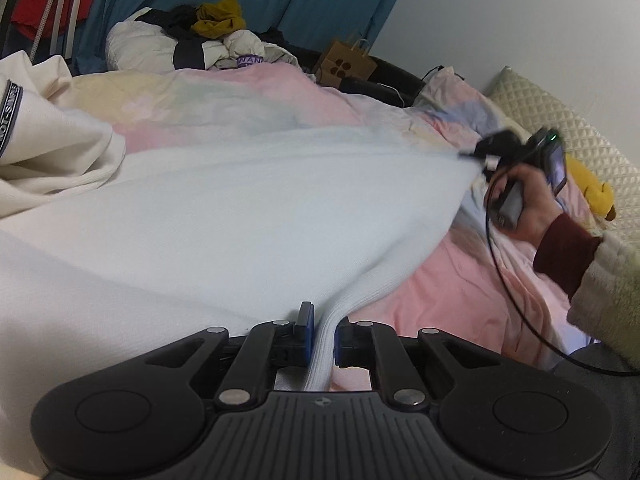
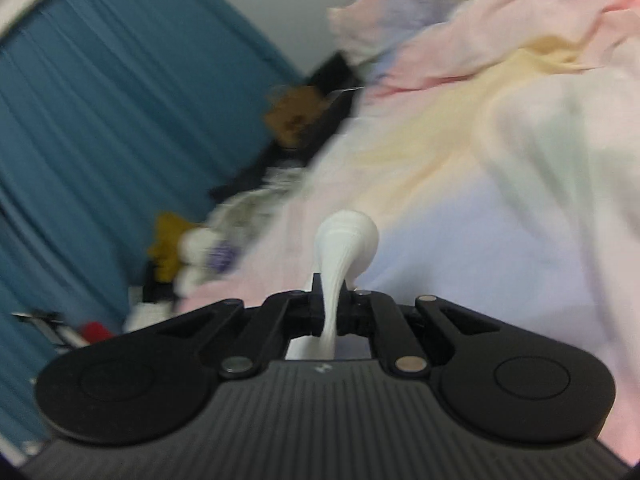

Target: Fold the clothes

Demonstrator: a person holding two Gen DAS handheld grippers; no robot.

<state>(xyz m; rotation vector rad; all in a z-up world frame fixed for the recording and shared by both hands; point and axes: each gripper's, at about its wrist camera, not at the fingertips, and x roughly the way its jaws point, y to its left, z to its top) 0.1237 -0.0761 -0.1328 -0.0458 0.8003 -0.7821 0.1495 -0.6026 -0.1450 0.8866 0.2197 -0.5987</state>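
Left wrist: both grippers' fingers [image 1: 308, 330] pinch white garment [image 1: 248, 208].

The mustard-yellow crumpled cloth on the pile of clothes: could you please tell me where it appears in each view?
Left wrist view: mustard-yellow crumpled cloth at top centre, atop the clothes pile before the teal curtain.
Right wrist view: blurred, at left of centre, below the curtain.
Shared landmark: brown paper bag.

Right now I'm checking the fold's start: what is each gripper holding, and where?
Both hold the white knit garment: the left gripper pinches a bunched edge, and the right gripper pinches another bunched bit at its far end.
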